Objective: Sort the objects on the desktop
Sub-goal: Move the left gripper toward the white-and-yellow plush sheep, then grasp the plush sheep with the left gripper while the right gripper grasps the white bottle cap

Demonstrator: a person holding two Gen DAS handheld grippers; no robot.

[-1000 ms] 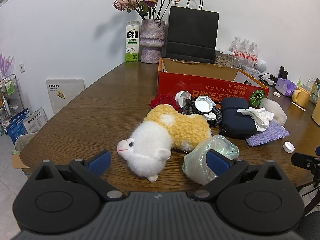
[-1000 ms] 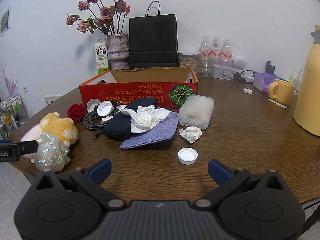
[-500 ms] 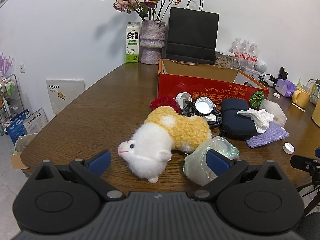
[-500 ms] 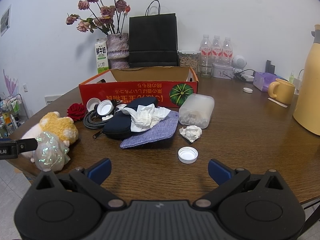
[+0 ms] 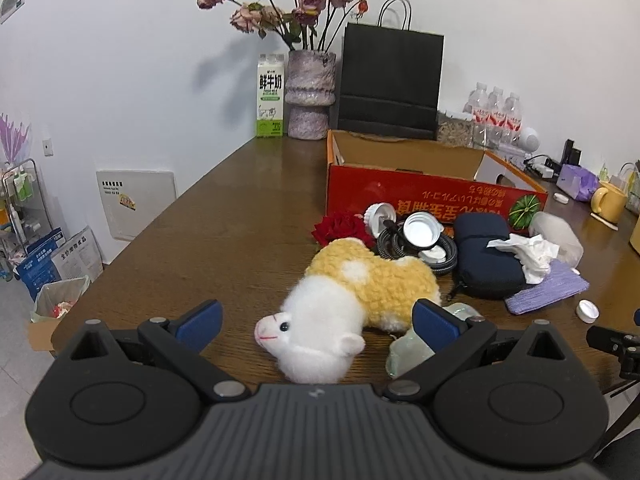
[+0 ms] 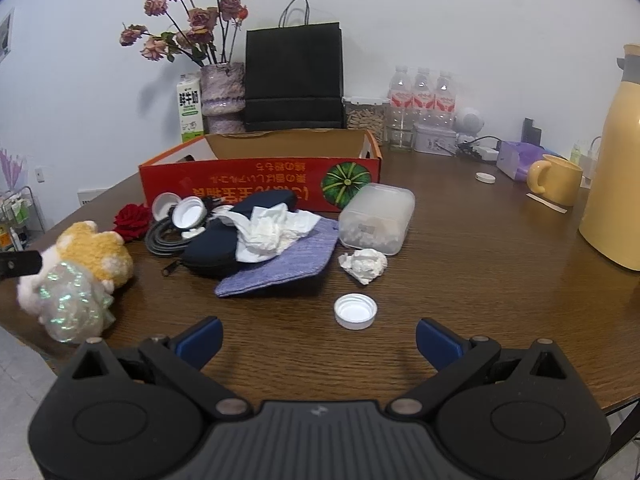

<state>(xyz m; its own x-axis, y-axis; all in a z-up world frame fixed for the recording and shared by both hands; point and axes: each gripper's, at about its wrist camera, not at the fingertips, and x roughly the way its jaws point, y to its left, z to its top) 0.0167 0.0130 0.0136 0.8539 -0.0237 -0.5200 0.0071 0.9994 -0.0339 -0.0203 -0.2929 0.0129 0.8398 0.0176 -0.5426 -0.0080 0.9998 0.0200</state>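
Observation:
A yellow and white plush sheep (image 5: 344, 300) lies on the brown table, its white head between the wide-open fingers of my left gripper (image 5: 318, 320). A shiny crumpled bag (image 5: 416, 344) sits by the left gripper's right finger. My right gripper (image 6: 318, 340) is open and empty, just short of a white bottle cap (image 6: 355, 311). Behind the cap lie a paper wad (image 6: 364, 265), a purple cloth (image 6: 288, 264), a dark pouch (image 6: 224, 240) with tissue (image 6: 272, 232) on it, a clear plastic box (image 6: 376, 220), a coiled cable with caps (image 6: 180, 228) and a red rose (image 6: 132, 220).
An open red cardboard box (image 6: 260, 176) stands behind the clutter. A vase of flowers (image 5: 310, 96), milk carton (image 5: 271, 100), black paper bag (image 5: 390, 84) and water bottles (image 6: 422, 100) line the wall. A yellow mug (image 6: 556, 180) and yellow jug (image 6: 616, 184) stand at right.
My left gripper has moved forward and down, so the sheep's head now sits between its fingers. The right gripper has edged slightly closer to the white cap.

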